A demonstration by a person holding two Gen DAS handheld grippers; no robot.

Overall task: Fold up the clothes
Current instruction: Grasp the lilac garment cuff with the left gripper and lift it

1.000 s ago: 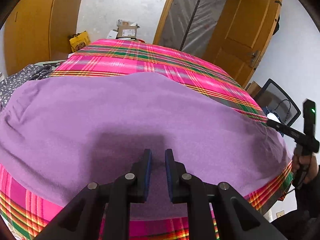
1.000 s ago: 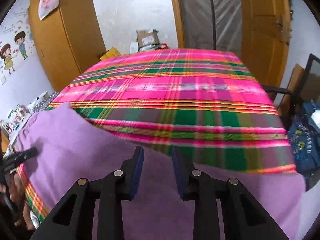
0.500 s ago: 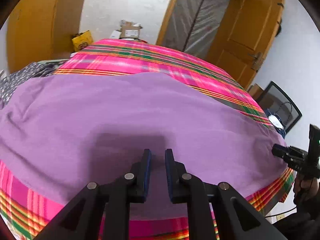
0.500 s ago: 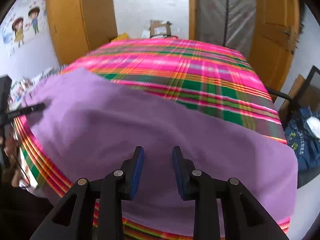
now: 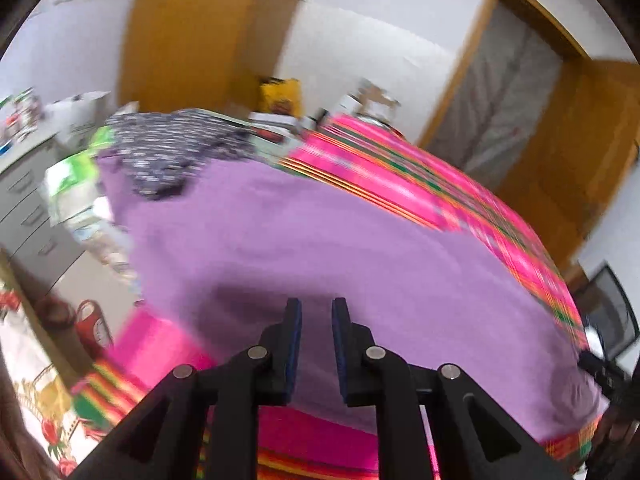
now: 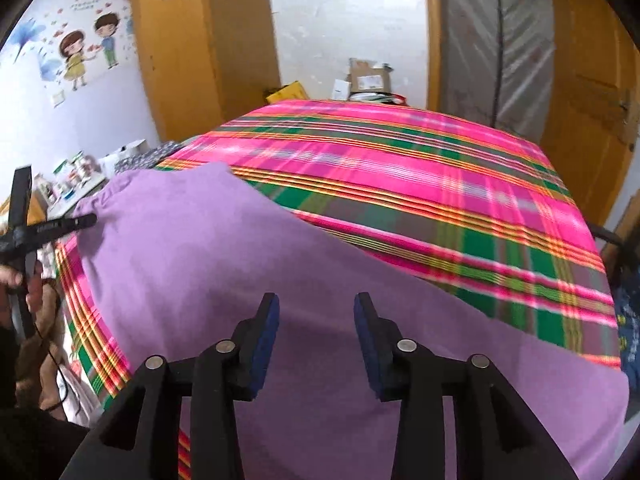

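Note:
A purple garment [image 5: 320, 240] lies spread flat over the near part of a bed covered in pink and green plaid [image 6: 400, 168]. My left gripper [image 5: 316, 320] hovers low over the garment's near left part. Its jaws stand a narrow gap apart with only cloth showing behind them. In the right wrist view the left gripper [image 6: 86, 220] reaches the garment's left corner. My right gripper [image 6: 316, 320] is open wide above the garment's near right part and holds nothing. The left wrist view is motion-blurred.
A dark patterned garment [image 5: 172, 152] lies past the purple garment's far left corner. Grey drawers [image 5: 28, 216] stand left of the bed, and a red object [image 5: 94, 324] sits on the floor. Boxes [image 6: 368, 80] sit beyond the bed's far end, with wooden doors [image 6: 592, 92] at the right.
The left gripper has swung left toward the garment's left corner, bringing the drawers and dark garment into view. The right gripper's jaws have spread a little wider.

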